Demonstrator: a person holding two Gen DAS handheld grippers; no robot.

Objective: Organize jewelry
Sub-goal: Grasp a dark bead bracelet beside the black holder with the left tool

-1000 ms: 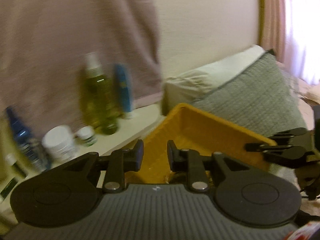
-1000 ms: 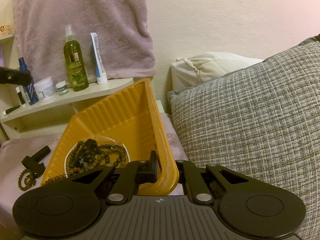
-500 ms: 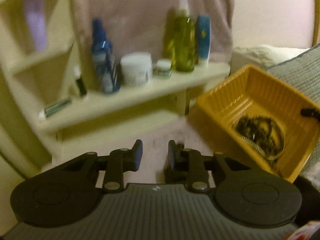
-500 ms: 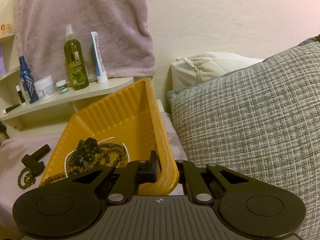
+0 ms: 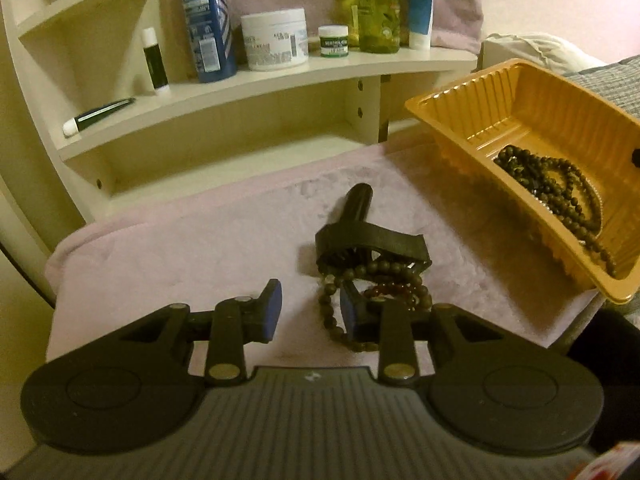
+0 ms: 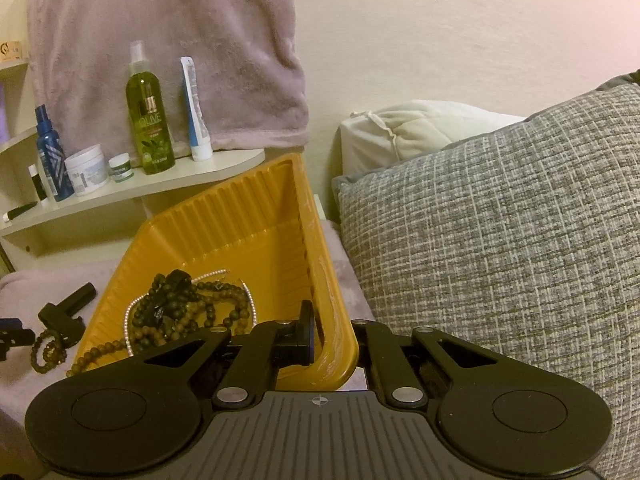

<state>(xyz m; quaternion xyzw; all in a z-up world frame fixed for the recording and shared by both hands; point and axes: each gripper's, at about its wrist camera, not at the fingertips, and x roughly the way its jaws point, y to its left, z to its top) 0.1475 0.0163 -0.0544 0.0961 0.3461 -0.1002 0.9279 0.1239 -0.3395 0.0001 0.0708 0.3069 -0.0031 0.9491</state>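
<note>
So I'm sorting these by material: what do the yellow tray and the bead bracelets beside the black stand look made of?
Yellow tray: looks like thin moulded plastic, glossy, with ribbed walls and a rolled rim; the right gripper pinches its wall. Bead bracelets: dull brown round beads, probably wood, a few reddish ones possibly stone or glass; I cannot tell for sure.

The right gripper's (image 6: 334, 338) outer finger disappears behind the yellow tray's (image 6: 332, 292) wall. The left gripper's (image 5: 309, 312) right finger covers part of the brown bead bracelet (image 5: 374, 280), and the black stand (image 5: 370, 240) hides more. Bottle tops on the shelf (image 5: 320, 72) run off the frame.
</note>
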